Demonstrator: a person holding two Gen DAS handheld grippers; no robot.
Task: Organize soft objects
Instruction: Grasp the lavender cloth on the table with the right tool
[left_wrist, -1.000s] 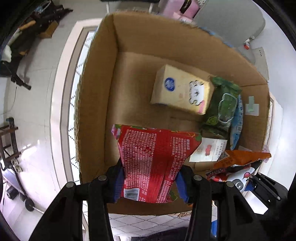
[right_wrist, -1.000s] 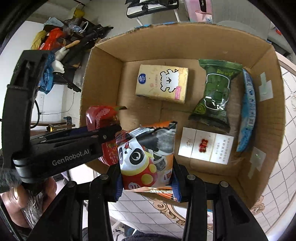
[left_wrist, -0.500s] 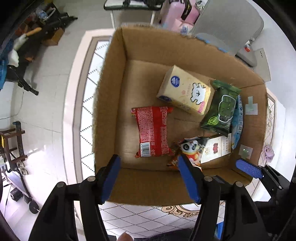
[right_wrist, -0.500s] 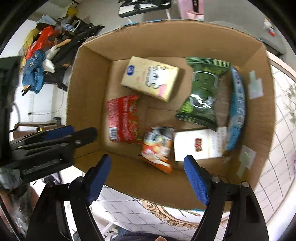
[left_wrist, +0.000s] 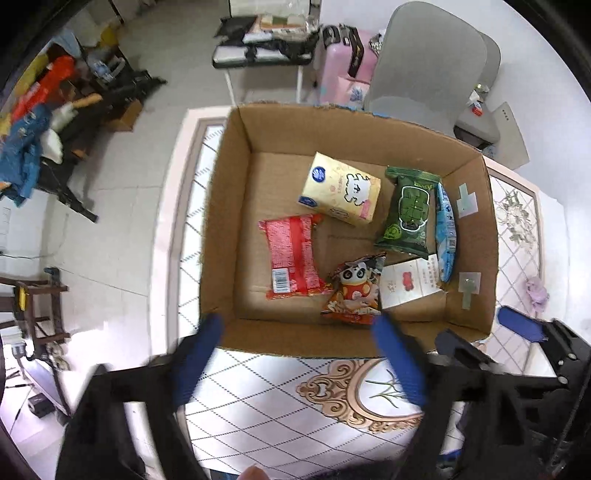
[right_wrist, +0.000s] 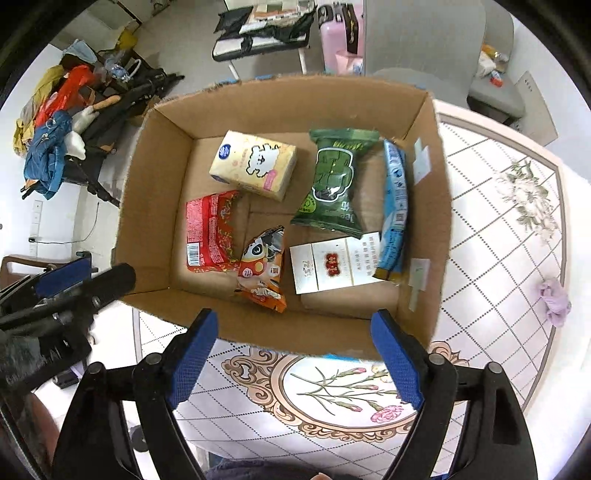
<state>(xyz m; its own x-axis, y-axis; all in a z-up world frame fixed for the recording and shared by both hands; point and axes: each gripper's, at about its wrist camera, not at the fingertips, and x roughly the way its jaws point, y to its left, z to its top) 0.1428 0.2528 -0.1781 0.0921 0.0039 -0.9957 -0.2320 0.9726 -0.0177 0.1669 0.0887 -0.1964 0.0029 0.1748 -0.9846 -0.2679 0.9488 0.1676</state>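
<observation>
The left gripper (left_wrist: 301, 360) was smeared by motion blur in its own view, its blue pads (left_wrist: 195, 363) without clean edges. At five o'clock in that view the right gripper (left_wrist: 532, 334) was cut off by the frame. The blue packet (right_wrist: 394, 206) stood edge-on against the cardboard box (right_wrist: 155, 206) wall, its face hidden. The print on the white carton (right_wrist: 334, 264) was too small to read.

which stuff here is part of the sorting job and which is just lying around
Job: cardboard box, red packet, panda packet, tissue pack, green wipes, blue packet, white pack.
Lying about: grey chair, pink suitcase, clothes pile.
</observation>
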